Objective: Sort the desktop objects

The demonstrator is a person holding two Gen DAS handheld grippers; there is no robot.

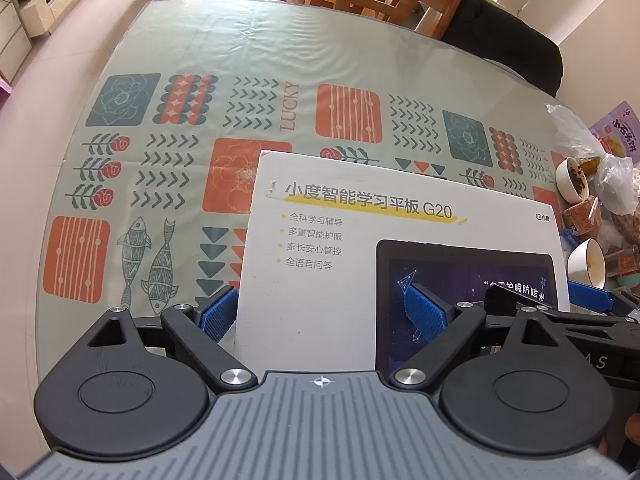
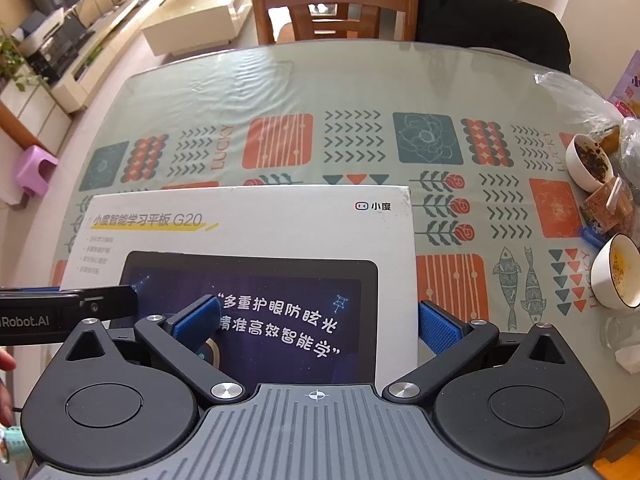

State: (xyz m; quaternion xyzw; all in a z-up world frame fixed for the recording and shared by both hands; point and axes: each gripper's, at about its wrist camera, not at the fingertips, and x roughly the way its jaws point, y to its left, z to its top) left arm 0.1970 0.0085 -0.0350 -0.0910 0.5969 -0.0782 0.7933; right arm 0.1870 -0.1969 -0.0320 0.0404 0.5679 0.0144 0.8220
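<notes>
- White tablet box (image 1: 360,248) is lying flat on the patterned table (image 1: 180,60), near the front edge, printed face up; it is the task item being worked on.
- Left gripper (image 1: 320,312) is sitting wide open at the box's near-left corner: one blue pad (image 1: 218,312) is outside the left edge, the other is over the printed tablet picture.
- Cannot tell if the left pads are touching the cardboard or hovering just above it; nothing is clamped.
- Right gripper (image 2: 316,324) is also spread wide, straddling the box's near-right corner: its right pad (image 2: 438,330) is just off the right edge, its left pad is over the printed screen.
- Right one is likewise holding nothing; contact height is unclear.
- Both tongs are lining up side by side at the near edge, the left tool's body showing in the right wrist view.
- Step, by my read: two-handed approach to the box, pre-grasp, lift not begun.
- Clutter is sitting well apart at the table's right side: bowl with dark leftovers (image 2: 592,162), bowl with yellow residue (image 2: 616,272), plastic bags (image 1: 576,128), snack packets.
- Next move probably calls for getting the pads onto opposite faces of the box edge, or pressing in from both sides, then closing evenly.
- Box is wide and flat, so an uneven grip is likely tilting it; keep it clear of the bowls when moving right.
- Destination is not visible; cannot tell where it is meant to go.
</notes>
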